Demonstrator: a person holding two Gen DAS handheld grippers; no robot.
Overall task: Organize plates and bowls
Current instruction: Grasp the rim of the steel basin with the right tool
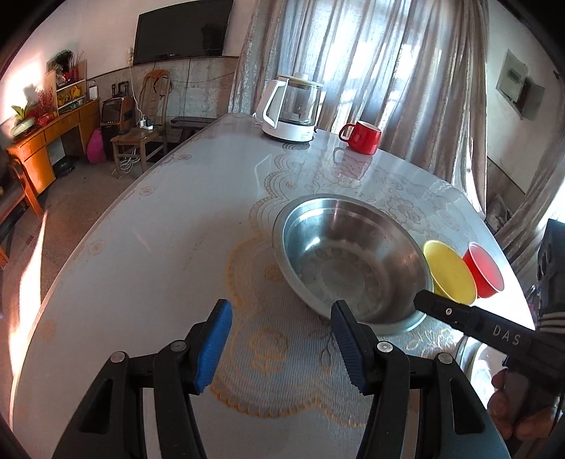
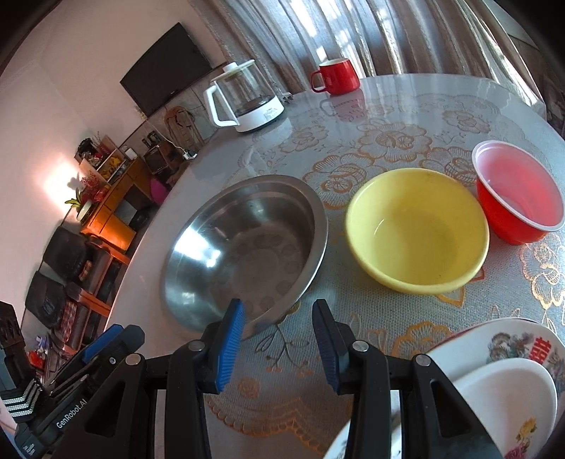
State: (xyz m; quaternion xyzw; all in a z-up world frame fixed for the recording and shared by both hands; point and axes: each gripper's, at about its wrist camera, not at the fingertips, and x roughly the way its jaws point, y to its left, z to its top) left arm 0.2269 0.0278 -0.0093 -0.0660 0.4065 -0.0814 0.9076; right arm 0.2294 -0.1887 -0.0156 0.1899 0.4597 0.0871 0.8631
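Left gripper nearest the lens in the left wrist view, blue pads apart, nothing between them, hovering over the lace-patterned surface. Just beyond its right pad, steel bowl, upright and empty, resting on the surface. Black body of the right gripper reaching in from the right edge, its tip over the near right rim of the steel bowl, a hand wrapped round its grip; contact with the rim not clear. Past the steel bowl to the right, yellow bowl, then red bowl just beside it, touching or nearly so.

Right gripper nearest the lens in the right wrist view, blue pads apart with only bare surface between them, left pad in front of the near rim of the steel bowl. At lower right, close to the lens, stacked plates: a plain white one with a flower print on top of a larger decorated one with a red rim. At lower left, part of the left gripper and a striped sleeve. Farther out, yellow bowl to the right of the steel bowl and apart from it, red bowl with a white rim beside the yellow one. All three bowls upright and empty.

At the far edge of the surface, glass kettle on a white base, red mug to its right, well apart from the bowls. Behind them, curtains; on the far wall, a dark television.
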